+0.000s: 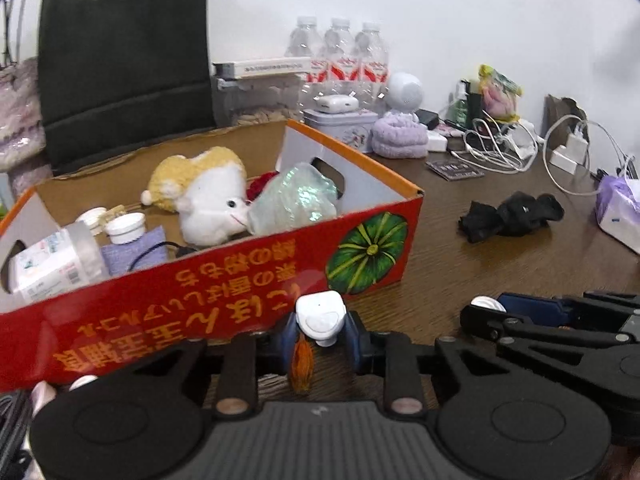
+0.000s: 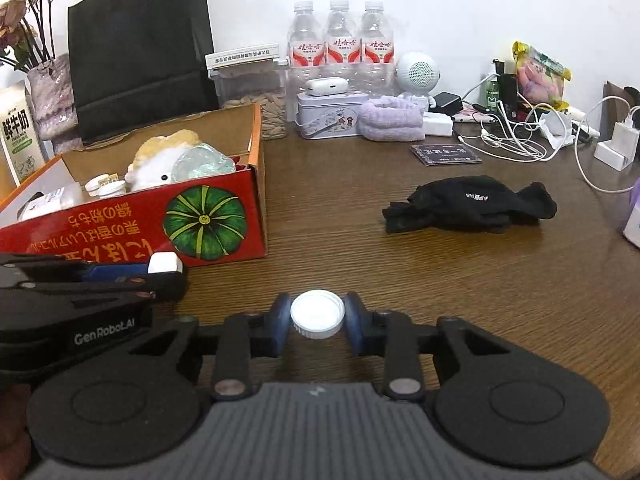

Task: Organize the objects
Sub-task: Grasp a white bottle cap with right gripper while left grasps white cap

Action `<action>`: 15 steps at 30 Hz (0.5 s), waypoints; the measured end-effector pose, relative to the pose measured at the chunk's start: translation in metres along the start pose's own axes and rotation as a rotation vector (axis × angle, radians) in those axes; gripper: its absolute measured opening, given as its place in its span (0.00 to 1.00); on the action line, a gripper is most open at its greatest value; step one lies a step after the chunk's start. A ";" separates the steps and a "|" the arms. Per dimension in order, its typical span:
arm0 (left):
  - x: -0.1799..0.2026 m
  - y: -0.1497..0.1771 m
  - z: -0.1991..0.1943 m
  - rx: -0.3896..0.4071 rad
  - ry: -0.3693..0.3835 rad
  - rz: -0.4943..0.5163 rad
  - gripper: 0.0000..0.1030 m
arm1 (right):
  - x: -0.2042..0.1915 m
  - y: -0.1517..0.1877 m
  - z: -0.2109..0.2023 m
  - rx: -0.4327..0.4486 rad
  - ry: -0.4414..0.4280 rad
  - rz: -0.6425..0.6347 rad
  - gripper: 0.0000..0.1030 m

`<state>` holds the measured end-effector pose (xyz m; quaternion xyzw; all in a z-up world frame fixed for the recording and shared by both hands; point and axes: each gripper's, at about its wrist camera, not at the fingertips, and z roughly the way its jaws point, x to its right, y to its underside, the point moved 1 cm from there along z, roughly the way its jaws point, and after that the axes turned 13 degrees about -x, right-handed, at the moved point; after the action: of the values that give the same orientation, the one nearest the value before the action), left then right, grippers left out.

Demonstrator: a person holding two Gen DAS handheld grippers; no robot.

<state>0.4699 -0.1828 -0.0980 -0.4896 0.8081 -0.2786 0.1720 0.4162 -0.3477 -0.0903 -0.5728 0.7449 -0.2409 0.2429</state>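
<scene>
My left gripper (image 1: 321, 330) is shut on a small white plastic device (image 1: 321, 315) with an orange part below it, held close in front of the red cardboard box (image 1: 224, 280). The box holds a white and yellow plush toy (image 1: 208, 200), a crumpled clear bag (image 1: 296, 200), white jars and a canister. My right gripper (image 2: 318, 316) is shut on a white round bottle cap (image 2: 318, 314), low over the wooden table (image 2: 400, 272), to the right of the box (image 2: 160, 224). The left gripper (image 2: 164, 268) shows in the right wrist view with the white device.
Black gloves (image 2: 468, 204) lie on the table at right. At the back stand a black paper bag (image 2: 140, 48), water bottles (image 2: 340, 52), a tin (image 2: 332, 116), a purple towel (image 2: 392, 118), white cables (image 2: 516, 140) and chargers. A milk carton (image 2: 18, 132) stands far left.
</scene>
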 end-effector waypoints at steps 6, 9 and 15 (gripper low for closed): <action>0.002 0.003 -0.061 0.082 -0.023 0.010 0.24 | 0.000 0.007 -0.024 0.043 -0.067 -0.002 0.29; -0.002 0.023 -0.119 0.167 -0.011 0.000 0.24 | -0.001 0.021 -0.071 0.124 -0.131 -0.013 0.29; -0.016 0.098 -0.218 0.296 -0.028 -0.112 0.24 | -0.027 0.070 -0.169 0.212 -0.258 -0.136 0.29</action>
<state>0.2884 -0.0716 0.0127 -0.5072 0.7270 -0.3970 0.2378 0.2632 -0.2924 -0.0030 -0.6192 0.6375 -0.2584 0.3789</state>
